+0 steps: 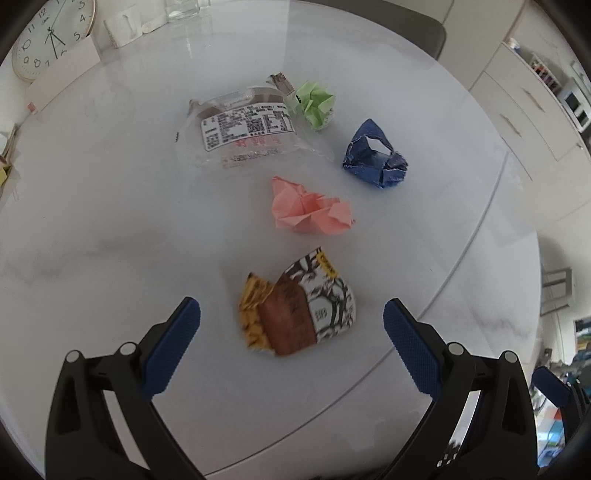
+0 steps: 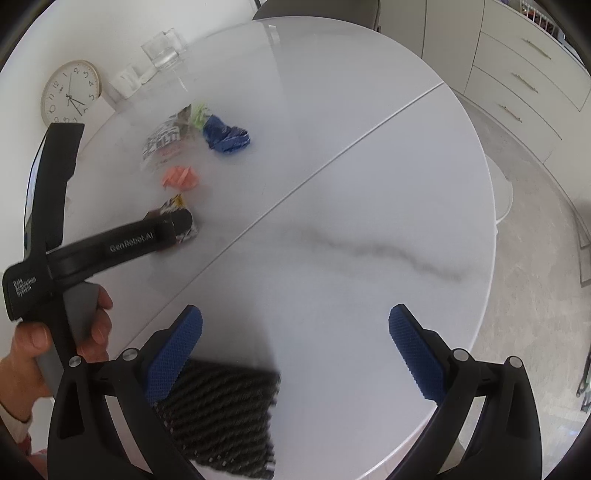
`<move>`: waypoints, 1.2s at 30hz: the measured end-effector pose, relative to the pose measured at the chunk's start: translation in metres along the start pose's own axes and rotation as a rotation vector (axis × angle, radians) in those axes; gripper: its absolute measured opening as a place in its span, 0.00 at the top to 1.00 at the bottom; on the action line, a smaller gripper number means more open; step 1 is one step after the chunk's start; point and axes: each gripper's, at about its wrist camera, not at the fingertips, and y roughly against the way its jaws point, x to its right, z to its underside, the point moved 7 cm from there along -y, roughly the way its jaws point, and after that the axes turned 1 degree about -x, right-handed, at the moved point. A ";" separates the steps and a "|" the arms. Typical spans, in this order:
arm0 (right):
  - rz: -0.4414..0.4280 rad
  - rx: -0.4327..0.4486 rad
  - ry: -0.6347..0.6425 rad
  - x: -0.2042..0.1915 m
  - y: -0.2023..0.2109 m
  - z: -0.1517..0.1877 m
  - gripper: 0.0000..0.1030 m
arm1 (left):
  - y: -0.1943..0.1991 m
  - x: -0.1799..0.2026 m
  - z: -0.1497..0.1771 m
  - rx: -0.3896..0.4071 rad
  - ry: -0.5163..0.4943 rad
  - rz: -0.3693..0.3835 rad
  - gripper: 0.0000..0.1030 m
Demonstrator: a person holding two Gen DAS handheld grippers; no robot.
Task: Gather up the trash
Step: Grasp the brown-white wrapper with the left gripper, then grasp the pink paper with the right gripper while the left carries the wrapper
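Left gripper (image 1: pixel 291 317) spread wide, hovering over a snack wrapper (image 1: pixel 297 308) lying between its fingers w/o touching. Right gripper (image 2: pixel 295 325) also spread, holding nothing, over bare table (image 2: pixel 369 221). Five trash pcs on the round white table: the brown/yellow/white snack wrapper, 1 pink paper wad (image 1: pixel 308 206), 1 blue crumpled wrapper (image 1: pixel 375 157), 1 green paper wad (image 1: pixel 316 101), 1 clear plastic package (image 1: pixel 243 129) w/ printed label. Clock (image 1: pixel 51 35) leans at far edge; glassware (image 2: pixel 164 48) nearby. Dark woven item (image 2: pixel 221 410) under right gripper, blurred. A hand (image 2: pixel 55 339) grips the left tool.
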 end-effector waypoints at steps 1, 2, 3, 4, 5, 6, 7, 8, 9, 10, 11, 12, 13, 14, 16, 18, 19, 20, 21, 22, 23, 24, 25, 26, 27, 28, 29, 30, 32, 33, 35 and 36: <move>0.000 0.000 0.001 0.001 -0.002 -0.003 0.03 | -0.003 0.001 -0.001 0.000 0.003 -0.015 0.08; 0.001 0.000 0.001 0.004 -0.004 -0.006 0.03 | -0.006 0.002 -0.002 -0.002 0.005 -0.024 0.10; 0.002 0.001 0.000 0.006 -0.005 -0.007 0.03 | -0.008 0.004 -0.002 -0.005 0.006 -0.027 0.15; 0.001 0.001 -0.001 0.007 -0.006 -0.008 0.03 | -0.010 0.005 -0.001 -0.013 0.007 -0.034 0.19; 0.000 0.001 -0.004 0.010 -0.007 -0.010 0.02 | -0.010 0.006 -0.002 -0.011 0.006 -0.045 0.24; 0.000 0.001 -0.007 0.012 -0.008 -0.011 0.03 | -0.010 0.007 -0.002 0.004 -0.001 -0.061 0.29; 0.000 0.001 -0.011 0.014 -0.008 -0.012 0.03 | -0.011 0.006 -0.005 0.008 -0.007 -0.069 0.32; 0.000 0.002 -0.014 0.015 -0.009 -0.012 0.03 | -0.010 0.008 -0.004 0.013 -0.018 -0.071 0.36; -0.003 0.003 -0.020 0.017 -0.009 -0.013 0.03 | -0.009 0.009 -0.003 0.017 -0.025 -0.068 0.39; -0.010 0.003 -0.024 0.019 -0.009 -0.014 0.03 | -0.010 0.012 -0.008 0.016 -0.028 -0.067 0.40; -0.017 0.004 -0.024 0.019 -0.009 -0.015 0.03 | -0.010 0.013 -0.008 0.016 -0.030 -0.068 0.43; -0.019 0.005 -0.022 0.018 -0.010 -0.016 0.03 | -0.010 0.014 -0.008 0.017 -0.031 -0.069 0.44; -0.019 0.007 -0.015 0.016 -0.010 -0.017 0.02 | -0.009 0.013 -0.007 0.017 -0.031 -0.066 0.45; -0.019 0.010 -0.001 0.013 -0.010 -0.019 0.03 | -0.008 0.011 -0.006 0.016 -0.032 -0.065 0.46; -0.023 0.016 0.023 0.006 -0.010 -0.025 0.03 | -0.008 0.007 -0.003 0.009 -0.035 -0.055 0.47; -0.036 0.026 0.051 -0.004 -0.010 -0.031 0.03 | -0.003 0.001 0.001 0.002 -0.027 -0.039 0.48; -0.047 0.032 0.072 -0.012 -0.010 -0.036 0.03 | 0.001 -0.003 0.002 0.002 -0.027 -0.035 0.48; -0.058 0.041 0.096 -0.021 -0.011 -0.041 0.03 | 0.005 -0.008 0.002 0.003 -0.027 -0.034 0.48; -0.068 0.048 0.121 -0.030 -0.012 -0.046 0.03 | 0.007 -0.014 0.001 0.005 -0.025 -0.035 0.48; -0.078 0.051 0.146 -0.039 -0.014 -0.050 0.03 | 0.013 -0.020 0.002 0.006 -0.026 -0.032 0.48; -0.090 0.053 0.177 -0.050 -0.017 -0.055 0.03 | 0.017 -0.024 0.000 0.008 -0.030 -0.029 0.48; -0.106 0.056 0.207 -0.062 -0.021 -0.060 0.03 | 0.023 -0.030 0.001 0.013 -0.034 -0.026 0.48; -0.121 0.060 0.233 -0.072 -0.025 -0.064 0.03 | 0.027 -0.036 0.001 0.016 -0.036 -0.027 0.48; -0.133 0.063 0.265 -0.083 -0.032 -0.069 0.04 | 0.031 -0.043 0.001 0.017 -0.037 -0.029 0.48; -0.136 0.061 0.288 -0.092 -0.036 -0.073 0.06 | 0.034 -0.050 0.002 0.015 -0.034 -0.028 0.48; -0.139 0.057 0.319 -0.102 -0.044 -0.077 0.12 | 0.038 -0.058 0.004 0.008 -0.022 -0.028 0.48; -0.143 0.054 0.335 -0.108 -0.050 -0.081 0.16 | 0.041 -0.066 0.005 0.004 -0.005 -0.027 0.48; -0.141 0.044 0.350 -0.116 -0.059 -0.085 0.18 | 0.044 -0.075 0.007 0.002 0.015 -0.019 0.48; -0.152 0.024 0.363 -0.126 -0.076 -0.092 0.23 | 0.048 -0.085 0.008 0.007 0.034 -0.013 0.48; -0.154 0.013 0.364 -0.129 -0.081 -0.093 0.23 | 0.050 -0.091 0.008 0.013 0.043 -0.016 0.48; -0.147 0.000 0.374 -0.135 -0.092 -0.096 0.29 | 0.051 -0.098 0.009 0.016 0.052 -0.022 0.48; -0.139 -0.004 0.378 -0.137 -0.097 -0.097 0.31 | 0.052 -0.101 0.009 0.017 0.058 -0.022 0.48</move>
